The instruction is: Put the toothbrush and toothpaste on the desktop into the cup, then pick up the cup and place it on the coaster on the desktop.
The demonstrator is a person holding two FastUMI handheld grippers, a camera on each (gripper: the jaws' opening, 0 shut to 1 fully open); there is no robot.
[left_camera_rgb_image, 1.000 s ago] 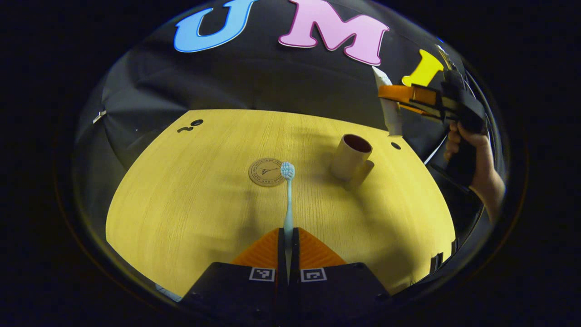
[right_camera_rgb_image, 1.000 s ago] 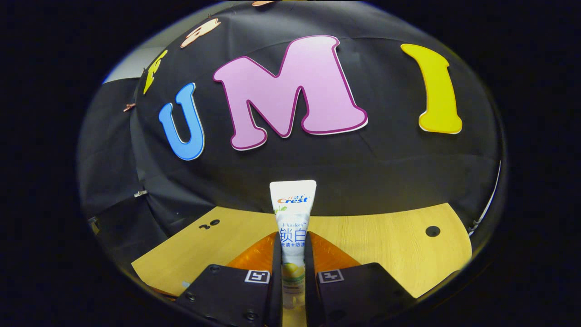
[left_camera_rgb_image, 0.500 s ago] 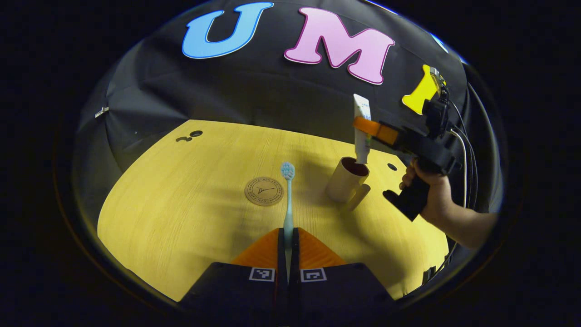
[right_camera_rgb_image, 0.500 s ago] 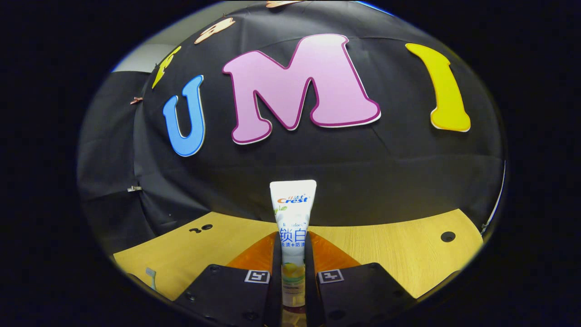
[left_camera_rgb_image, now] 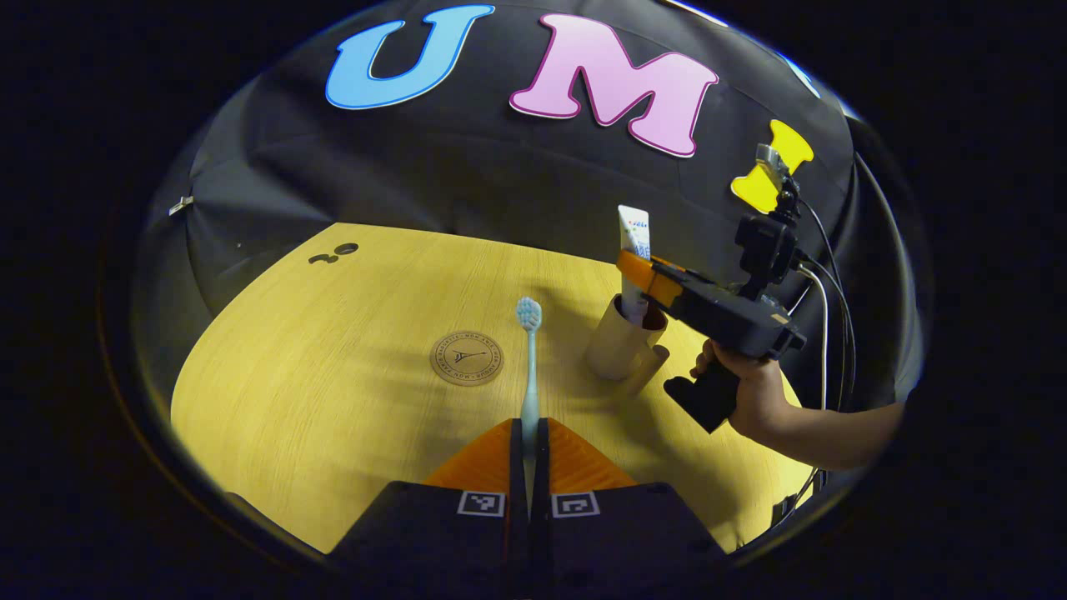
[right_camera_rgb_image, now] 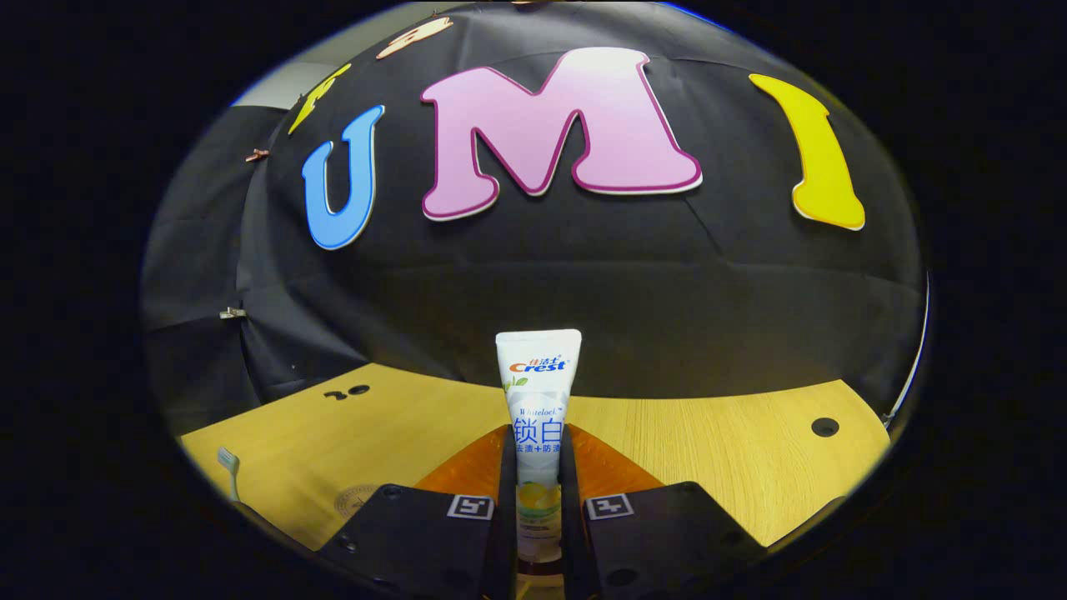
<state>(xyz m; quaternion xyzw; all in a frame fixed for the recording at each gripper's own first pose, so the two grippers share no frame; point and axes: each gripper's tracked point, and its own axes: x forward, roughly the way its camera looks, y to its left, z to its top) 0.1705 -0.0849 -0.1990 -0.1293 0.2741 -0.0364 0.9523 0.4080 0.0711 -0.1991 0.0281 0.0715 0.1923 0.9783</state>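
My left gripper [left_camera_rgb_image: 529, 427] is shut on a pale blue toothbrush [left_camera_rgb_image: 528, 350] that sticks out forward, head up, over the wooden desktop [left_camera_rgb_image: 333, 350]. The tan cup [left_camera_rgb_image: 615, 343] stands to its right. A white toothpaste tube [left_camera_rgb_image: 633, 250] stands upright with its lower end inside the cup. The right gripper [left_camera_rgb_image: 646, 279], held by a hand [left_camera_rgb_image: 750, 387], is shut on that tube just above the rim. In the right gripper view the right gripper [right_camera_rgb_image: 538, 467] clamps the toothpaste tube [right_camera_rgb_image: 538, 400] upright between its fingers. The round brown coaster [left_camera_rgb_image: 467, 358] lies left of the toothbrush.
Small dark holes mark the desktop at the far left [left_camera_rgb_image: 333, 252] and far right [right_camera_rgb_image: 824, 427]. The black booth wall [left_camera_rgb_image: 467, 175] rises behind the desktop. Cables [left_camera_rgb_image: 829, 283] trail from the right gripper. The toothbrush head [right_camera_rgb_image: 227, 467] and the coaster's edge [right_camera_rgb_image: 354, 500] lie low left.
The right gripper has come down and to the left with the toothpaste, lowering its bottom end into the cup. My left gripper keeps holding the toothbrush, nearly still.
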